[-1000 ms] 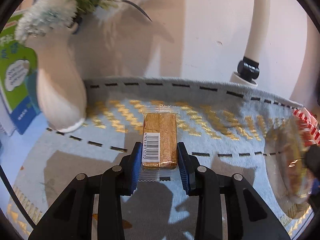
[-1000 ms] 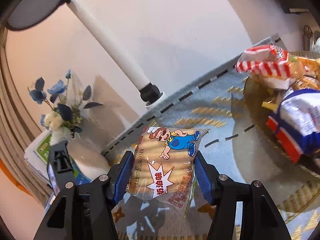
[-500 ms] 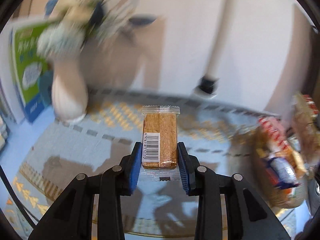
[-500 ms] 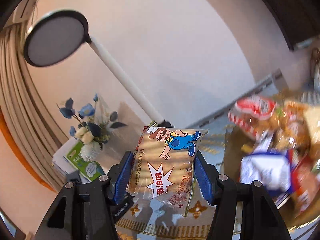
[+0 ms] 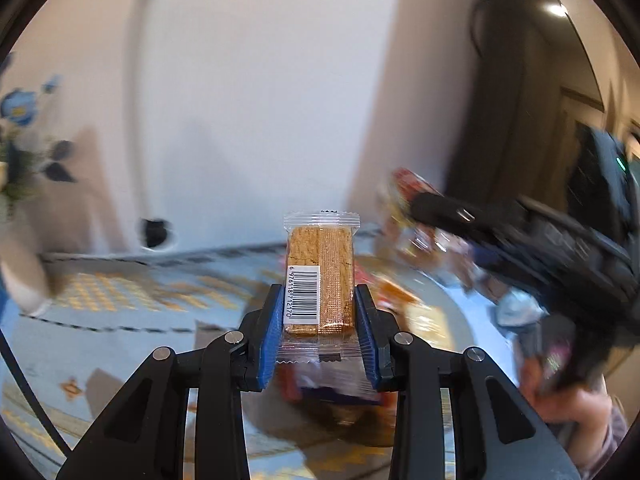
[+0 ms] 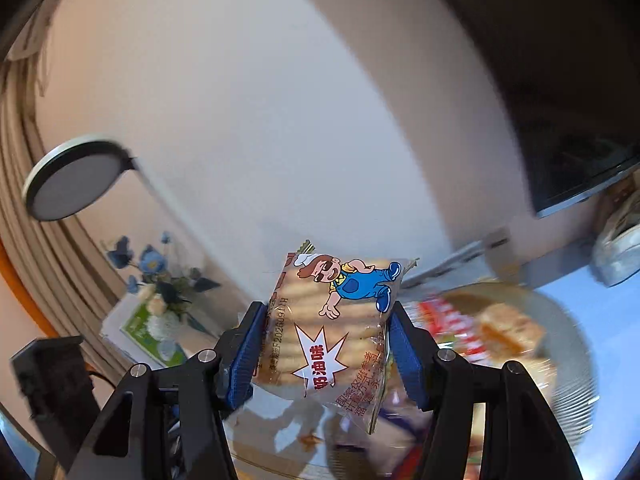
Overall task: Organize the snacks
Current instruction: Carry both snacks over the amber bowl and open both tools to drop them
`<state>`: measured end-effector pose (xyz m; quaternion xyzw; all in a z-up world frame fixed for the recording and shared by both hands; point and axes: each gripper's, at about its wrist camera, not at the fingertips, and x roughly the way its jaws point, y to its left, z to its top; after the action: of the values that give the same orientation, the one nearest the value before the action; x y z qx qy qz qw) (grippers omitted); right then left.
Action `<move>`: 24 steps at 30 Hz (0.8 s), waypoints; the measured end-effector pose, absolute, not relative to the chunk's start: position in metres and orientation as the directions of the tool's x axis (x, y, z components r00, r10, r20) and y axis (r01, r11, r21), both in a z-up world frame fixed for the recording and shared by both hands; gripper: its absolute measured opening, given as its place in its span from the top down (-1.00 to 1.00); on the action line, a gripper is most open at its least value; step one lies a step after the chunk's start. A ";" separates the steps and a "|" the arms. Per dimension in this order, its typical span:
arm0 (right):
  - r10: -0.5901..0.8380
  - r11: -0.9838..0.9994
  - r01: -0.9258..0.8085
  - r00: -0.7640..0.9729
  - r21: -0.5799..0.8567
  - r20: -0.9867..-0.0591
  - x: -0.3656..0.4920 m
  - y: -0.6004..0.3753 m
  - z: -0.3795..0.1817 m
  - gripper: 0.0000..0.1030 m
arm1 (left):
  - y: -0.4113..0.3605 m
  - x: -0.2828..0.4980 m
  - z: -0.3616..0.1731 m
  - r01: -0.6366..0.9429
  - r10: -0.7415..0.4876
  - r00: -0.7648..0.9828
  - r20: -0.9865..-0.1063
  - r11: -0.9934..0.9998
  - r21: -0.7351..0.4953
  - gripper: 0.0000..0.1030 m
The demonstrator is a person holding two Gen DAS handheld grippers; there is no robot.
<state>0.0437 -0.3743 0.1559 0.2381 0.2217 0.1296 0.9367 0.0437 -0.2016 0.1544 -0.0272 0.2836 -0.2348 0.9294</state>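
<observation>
Blue-padded tongs aloft around wafer pack

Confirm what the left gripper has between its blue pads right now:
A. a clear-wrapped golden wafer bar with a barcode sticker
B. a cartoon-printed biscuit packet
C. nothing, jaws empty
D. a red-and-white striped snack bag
A. In the left wrist view the left gripper pinches the wafer bar upright between its pads; the cartoon biscuit packet sits in the right gripper.
</observation>
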 end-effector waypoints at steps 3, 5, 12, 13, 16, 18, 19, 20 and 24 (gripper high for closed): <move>0.328 0.865 -0.103 0.857 0.490 -0.399 0.050 -0.400 0.154 -0.14 | -0.237 0.038 0.141 0.471 -0.483 0.680 -0.551 0.864 -0.177 0.40; 0.311 0.872 -0.080 0.852 0.482 -0.422 0.054 -0.412 0.151 -0.14 | -0.251 0.036 0.132 0.486 -0.490 0.657 -0.573 0.856 -0.175 0.39; 0.312 0.878 -0.046 0.810 0.476 -0.497 0.082 -0.429 0.133 -0.52 | -0.269 0.053 0.101 0.535 -0.552 0.539 -0.637 0.808 -0.247 -0.35; 0.301 0.884 -0.033 0.804 0.467 -0.513 0.085 -0.427 0.131 -0.75 | -0.271 0.054 0.100 0.525 -0.521 0.552 -0.651 0.824 -0.215 -0.89; 0.278 0.896 -0.018 0.802 0.444 -0.528 0.087 -0.426 0.129 -0.97 | -0.267 0.049 0.106 0.494 -0.453 0.628 -0.632 0.860 -0.126 -0.98; 0.286 0.895 -0.022 0.795 0.446 -0.535 0.087 -0.425 0.129 -0.97 | -0.265 0.048 0.110 0.491 -0.437 0.642 -0.630 0.866 -0.099 -0.98; 0.281 0.897 -0.016 0.793 0.441 -0.541 0.086 -0.425 0.130 -0.97 | -0.263 0.047 0.112 0.480 -0.424 0.652 -0.629 0.873 -0.092 -0.98; 0.272 0.901 -0.010 0.792 0.434 -0.547 0.085 -0.424 0.130 -0.97 | -0.261 0.046 0.114 0.470 -0.417 0.661 -0.624 0.878 -0.088 -0.98; 0.243 0.926 -0.025 0.801 0.376 -0.547 0.070 -0.418 0.136 -0.97 | -0.247 0.042 0.120 0.387 -0.339 0.730 -0.594 0.921 -0.051 -0.98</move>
<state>0.0699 -0.4182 0.1362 0.1778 0.3070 0.0720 0.9322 0.0423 -0.2468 0.1201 0.0382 0.3115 -0.1952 0.9292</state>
